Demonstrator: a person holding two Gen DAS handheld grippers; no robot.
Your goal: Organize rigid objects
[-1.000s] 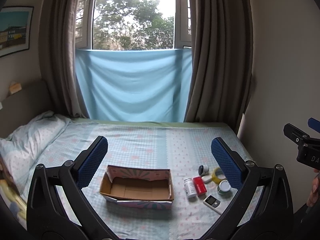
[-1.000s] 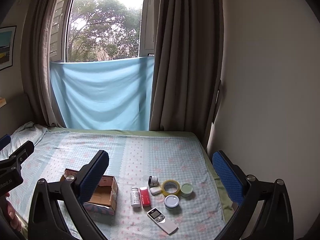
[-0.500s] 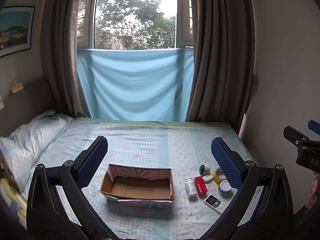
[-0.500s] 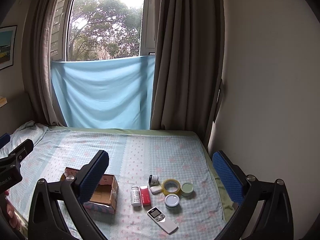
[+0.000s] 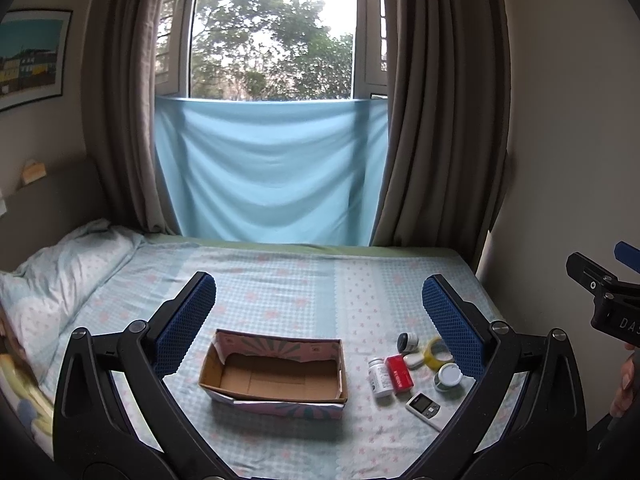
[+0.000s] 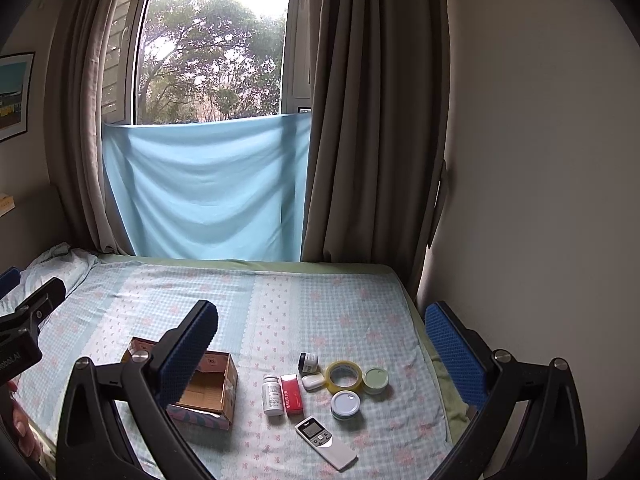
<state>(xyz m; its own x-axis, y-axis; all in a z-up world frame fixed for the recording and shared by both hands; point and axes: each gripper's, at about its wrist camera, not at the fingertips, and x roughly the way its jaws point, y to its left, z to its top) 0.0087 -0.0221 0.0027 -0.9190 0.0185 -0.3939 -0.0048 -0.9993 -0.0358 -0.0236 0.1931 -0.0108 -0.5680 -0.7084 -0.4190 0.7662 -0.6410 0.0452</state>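
One empty open-topped cardboard box at 9 o'clock of eight small items, white pill bottle, white remote control, yellow tape roll, both left gripper and right gripper jaws spread wide, holding nothing

Overexposed window backlights the dim room (fisheye-curved, vignetted edges).

Beside the brown cardboard box, floral-printed outside, lie a red packet, a yellow tape ring and a pale green lid; beneath it spreads a blue-checked, pink-flowered sheet. Both grippers' pads are blue.
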